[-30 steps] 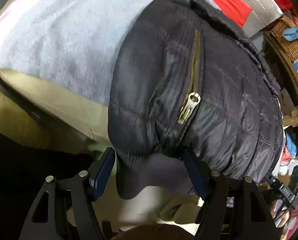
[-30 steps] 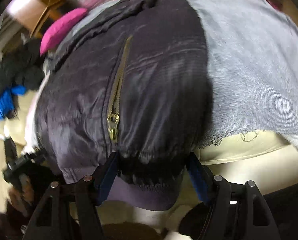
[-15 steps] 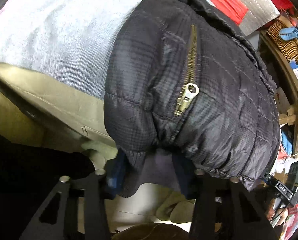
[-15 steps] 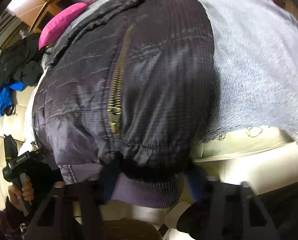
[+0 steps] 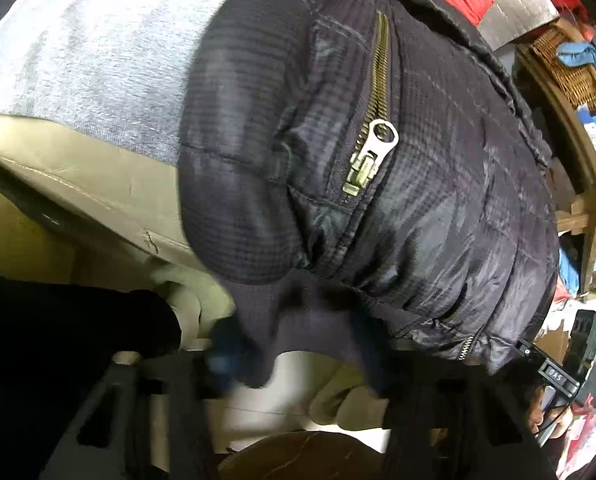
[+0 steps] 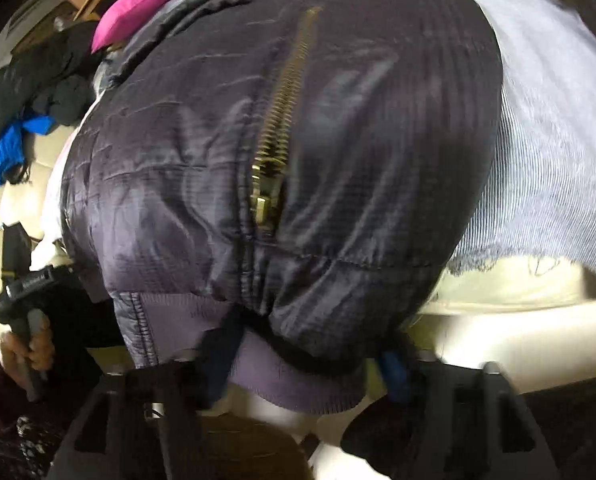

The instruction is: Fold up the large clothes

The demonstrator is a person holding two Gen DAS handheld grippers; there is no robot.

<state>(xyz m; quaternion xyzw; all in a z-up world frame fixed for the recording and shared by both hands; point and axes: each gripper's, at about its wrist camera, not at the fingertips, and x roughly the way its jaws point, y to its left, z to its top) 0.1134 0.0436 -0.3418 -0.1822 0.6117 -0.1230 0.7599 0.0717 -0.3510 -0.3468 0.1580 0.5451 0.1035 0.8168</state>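
Note:
A dark navy quilted jacket with a brass pocket zip lies on a grey cloth over a beige sofa. My left gripper is closed on the jacket's ribbed hem, its blue pads pressed into the fabric. In the right wrist view the same jacket fills the frame. My right gripper is closed on the ribbed hem at the other corner. Both grippers are blurred.
The beige sofa edge runs below the grey cloth. A wooden shelf with a wicker basket stands at right. A pink cushion and a dark and blue clothes pile lie at left.
Both grippers went from open around the hem to closed on it. The hem has bunched between the pads and the jacket has drawn closer.

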